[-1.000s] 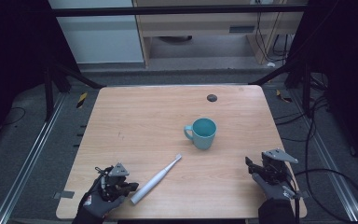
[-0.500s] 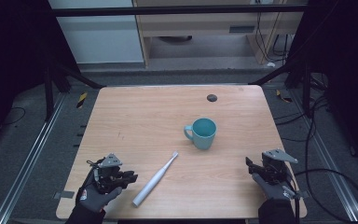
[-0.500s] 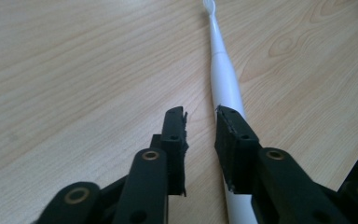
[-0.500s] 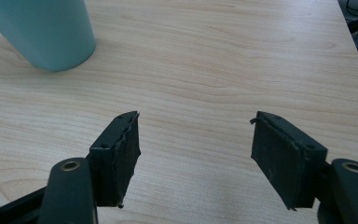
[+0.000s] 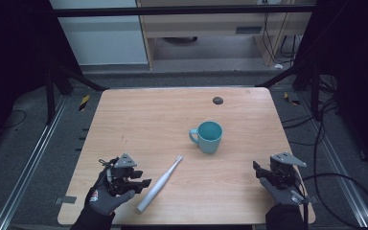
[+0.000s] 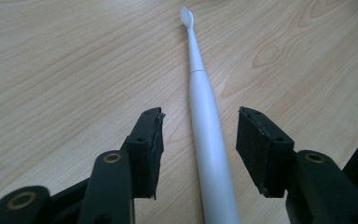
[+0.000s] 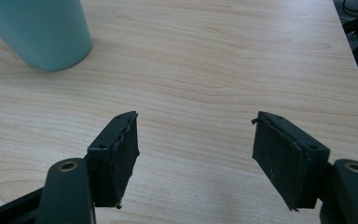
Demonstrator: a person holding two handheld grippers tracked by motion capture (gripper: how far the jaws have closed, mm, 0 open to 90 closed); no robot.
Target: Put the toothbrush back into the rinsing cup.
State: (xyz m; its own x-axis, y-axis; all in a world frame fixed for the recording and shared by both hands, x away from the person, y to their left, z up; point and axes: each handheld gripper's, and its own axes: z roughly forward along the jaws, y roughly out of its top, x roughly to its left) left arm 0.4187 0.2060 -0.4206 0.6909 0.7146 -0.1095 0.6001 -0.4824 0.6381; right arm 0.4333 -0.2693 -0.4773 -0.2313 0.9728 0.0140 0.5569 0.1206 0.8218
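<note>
The white toothbrush [image 5: 159,184] lies flat on the desk [image 5: 139,120], down near the front edge, with its brush tip pointing toward 1 o'clock. We see our left gripper [image 5: 135,178] just beside its thick end, at about 9 o'clock from it. A moment ago those fingers [image 6: 145,149] were shut on the toothbrush; they have just been opening, and now they stand wide with the toothbrush lying loose between them, not pressed. So we think the toothbrush has been let go and this putting-down step is done. The teal cup [image 5: 208,136] stands upright at 1 o'clock, well apart from it. Our right gripper [image 5: 264,173] rests at 3 o'clock, fingers open and holding nothing.
</note>
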